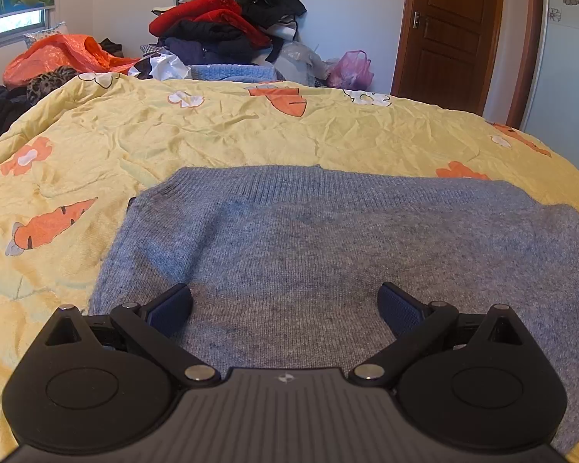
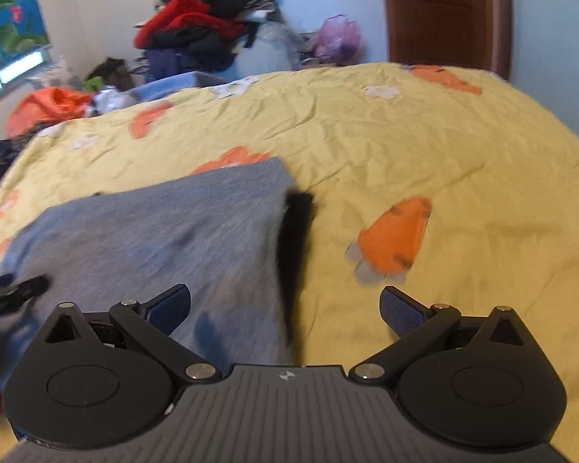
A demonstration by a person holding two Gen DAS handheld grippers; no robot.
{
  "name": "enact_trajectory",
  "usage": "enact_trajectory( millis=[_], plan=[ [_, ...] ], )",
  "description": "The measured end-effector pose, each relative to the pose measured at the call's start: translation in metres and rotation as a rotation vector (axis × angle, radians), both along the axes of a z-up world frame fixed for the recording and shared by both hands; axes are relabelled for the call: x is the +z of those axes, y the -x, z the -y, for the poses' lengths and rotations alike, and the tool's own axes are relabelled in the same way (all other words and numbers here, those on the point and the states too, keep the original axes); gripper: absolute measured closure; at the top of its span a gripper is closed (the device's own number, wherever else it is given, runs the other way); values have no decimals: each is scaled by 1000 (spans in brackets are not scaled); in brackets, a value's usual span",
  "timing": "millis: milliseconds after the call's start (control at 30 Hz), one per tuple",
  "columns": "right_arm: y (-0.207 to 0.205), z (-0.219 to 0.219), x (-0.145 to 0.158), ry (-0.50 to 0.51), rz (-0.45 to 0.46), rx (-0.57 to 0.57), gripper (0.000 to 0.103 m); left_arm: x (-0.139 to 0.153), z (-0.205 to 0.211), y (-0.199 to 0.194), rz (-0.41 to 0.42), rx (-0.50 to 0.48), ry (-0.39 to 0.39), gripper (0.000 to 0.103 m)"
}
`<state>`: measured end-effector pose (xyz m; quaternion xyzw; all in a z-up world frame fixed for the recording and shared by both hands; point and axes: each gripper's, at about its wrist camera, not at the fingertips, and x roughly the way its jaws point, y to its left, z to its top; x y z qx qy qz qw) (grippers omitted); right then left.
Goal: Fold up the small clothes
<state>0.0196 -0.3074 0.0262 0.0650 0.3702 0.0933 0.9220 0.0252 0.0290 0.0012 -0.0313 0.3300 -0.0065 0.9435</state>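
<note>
One bed, covered by yellow quilt (image 1: 251, 131) with carrot print, fills both views. Grey-blue knit sweater (image 1: 328, 254) lies flat on quilt, ribbed edge far from camera; black patch shows at its right edge in right wrist view. Clothes pile (image 1: 227, 19) against far wall, wooden door (image 1: 447, 27) to its right. Left tongs (image 1: 285, 308) released, spread wide over sweater. Right tongs (image 2: 285, 308) released, spanning sweater's right edge.
</note>
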Motion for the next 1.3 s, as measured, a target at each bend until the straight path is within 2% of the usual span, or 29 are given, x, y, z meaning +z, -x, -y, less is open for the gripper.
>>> enact_trajectory(
  millis=[67, 100, 133, 167, 200, 233, 300, 333, 400, 433, 467, 500, 533, 567, 633, 700, 767, 833, 900, 1033, 1100, 1200, 1267, 1300],
  plan=[
    [7, -6, -10, 26, -30, 54, 16, 0, 0, 0, 0, 0, 0, 0],
    [8, -10, -16, 54, -48, 76, 32, 0, 0, 0, 0, 0, 0, 0],
    [13, -14, -18, 97, -21, 82, 51, 0, 0, 0, 0, 0, 0, 0],
    [17, -17, -17, 109, -10, 107, 65, 0, 0, 0, 1, 0, -1, 0],
    [17, -16, -11, 78, -18, 123, 85, 0, 0, 0, 0, 0, 0, 0],
    [18, -15, -7, 69, -28, 116, 85, 0, 0, 0, 1, 0, -1, 0],
    [22, -12, -4, 114, -44, 118, 86, 1, 0, 1, 1, 1, 0, 0],
    [23, -8, -7, 136, -58, 116, 85, 1, 0, 1, 1, 1, -1, 0],
    [26, 3, -9, 89, -64, 119, 85, 0, 0, 1, 1, 1, -1, 0],
    [26, 4, -7, 80, -78, 129, 77, 0, 0, 1, 1, 1, -2, 0],
    [25, 4, -5, 93, -84, 130, 67, 0, 0, 1, 1, 1, -2, 0],
    [22, 3, -1, 117, -76, 100, 41, 0, 0, 1, 1, 1, -2, 0],
    [19, 2, 5, 133, -41, 51, 29, 0, 0, 1, 1, 1, -1, 0],
    [17, 2, 14, 123, 16, 14, 30, 0, 0, 1, 1, 1, -2, 0],
    [8, -2, 28, 26, 100, 21, 30, 0, 1, 1, 1, 1, -2, 0],
    [-7, -14, 35, -81, 128, 67, 25, 0, 1, 0, 1, 0, -1, 0],
    [-25, -32, 30, -121, 119, 119, 24, 1, 0, 1, 2, 1, -1, 0],
    [-42, -50, 17, -91, 87, 165, 21, 1, 0, 1, 2, 0, -1, 0],
    [-55, -60, -5, -2, 36, 145, 20, 0, 0, 1, 2, 0, 0, 0],
    [-37, -77, -32, 181, 184, 210, 11, 1, 0, 2, 3, 1, -1, 0],
    [-37, -82, -33, 194, 192, 198, 7, 2, -1, 4, 5, 6, 1, 0],
    [-40, -81, -33, 186, 190, 209, 4, 11, -11, 25, 50, 71, 6, 0],
    [-35, -83, -32, 200, 196, 210, 2, 20, -29, 51, 87, 118, 90, 0],
    [-35, -85, -31, 207, 199, 210, 1, 24, -42, 66, 100, 153, 161, 0]
  ],
)
